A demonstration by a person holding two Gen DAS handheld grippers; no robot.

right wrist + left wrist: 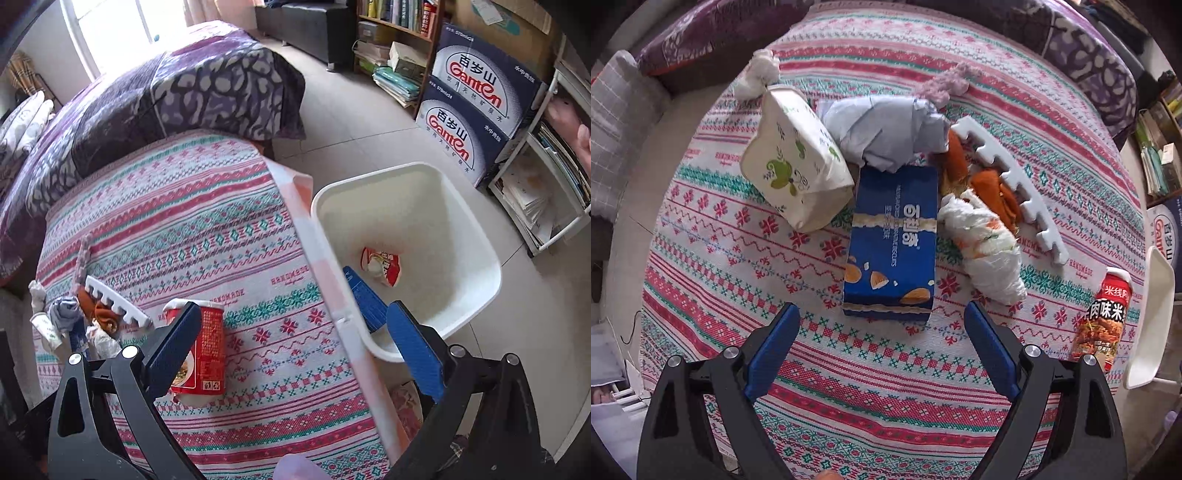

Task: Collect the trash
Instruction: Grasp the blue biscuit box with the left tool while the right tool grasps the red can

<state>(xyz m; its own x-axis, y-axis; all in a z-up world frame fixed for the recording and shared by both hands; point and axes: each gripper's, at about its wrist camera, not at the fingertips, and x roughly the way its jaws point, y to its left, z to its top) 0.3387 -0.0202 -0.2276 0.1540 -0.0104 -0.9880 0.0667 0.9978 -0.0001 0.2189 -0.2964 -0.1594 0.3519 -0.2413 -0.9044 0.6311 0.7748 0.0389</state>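
Trash crowds mid-frame: we hang our spread, empty left claw [881,354] below the box [892,240], its long axis running up-frame; right claw [295,347], also spread, flanks the can [201,350].

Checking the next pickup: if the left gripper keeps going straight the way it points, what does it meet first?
Probably the blue biscuit box, just ahead of the open left gripper; depth is unclear, so possibly the tablecloth.

**Obscured and Cut-Off Items**

Left wrist view: the red cup [1102,317] at three o'clock is partly hidden by the gripper frame. The white bin [1150,317] shows only a rim sliver. The orange peel [991,188] lies partly under the wrapped tissue [986,251]. Right wrist view: the trash pile at nine o'clock is too small to read.
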